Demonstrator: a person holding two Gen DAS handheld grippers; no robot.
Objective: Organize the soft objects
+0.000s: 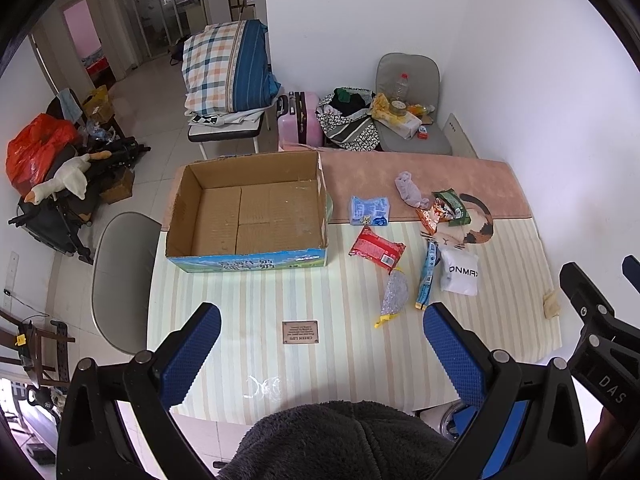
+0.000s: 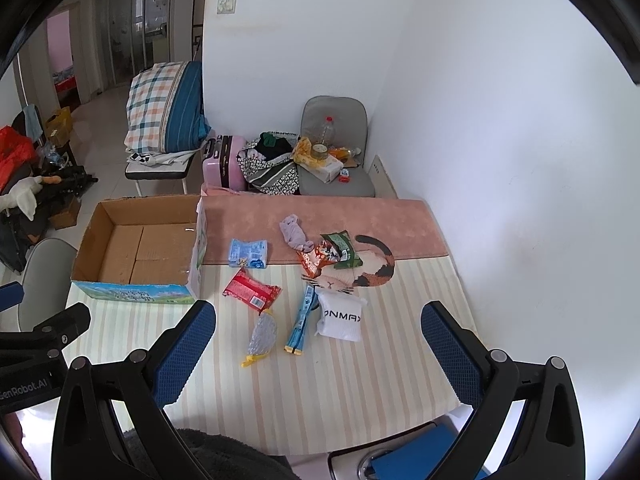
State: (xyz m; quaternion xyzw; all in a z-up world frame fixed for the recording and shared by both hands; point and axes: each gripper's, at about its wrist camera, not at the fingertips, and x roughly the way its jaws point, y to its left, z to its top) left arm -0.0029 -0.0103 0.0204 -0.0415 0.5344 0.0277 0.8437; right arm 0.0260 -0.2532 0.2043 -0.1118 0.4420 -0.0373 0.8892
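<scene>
An empty cardboard box [image 1: 248, 216] [image 2: 140, 252] stands on the striped table at the left. To its right lie soft packets: a blue pack [image 1: 369, 211] [image 2: 248, 253], a red packet [image 1: 376, 249] [image 2: 252, 292], a silver mesh pouch [image 1: 393, 293] [image 2: 262, 336], a blue stick pack [image 1: 427, 276] [image 2: 302, 318], a white ONMAX bag [image 1: 460, 270] [image 2: 340, 318], orange and green snack bags [image 1: 444, 208] [image 2: 332, 256] and a lilac sock [image 1: 410, 189] [image 2: 294, 232]. My left gripper [image 1: 322, 344] and right gripper [image 2: 320, 340] are open and empty, above the near table edge.
The table [image 1: 240, 300] has a white wall on its right side. A grey chair [image 1: 120, 276] stands left of the table, below the box. Another chair with clutter [image 1: 408, 112], a pink suitcase [image 1: 298, 120] and folded bedding [image 1: 228, 72] stand behind the table.
</scene>
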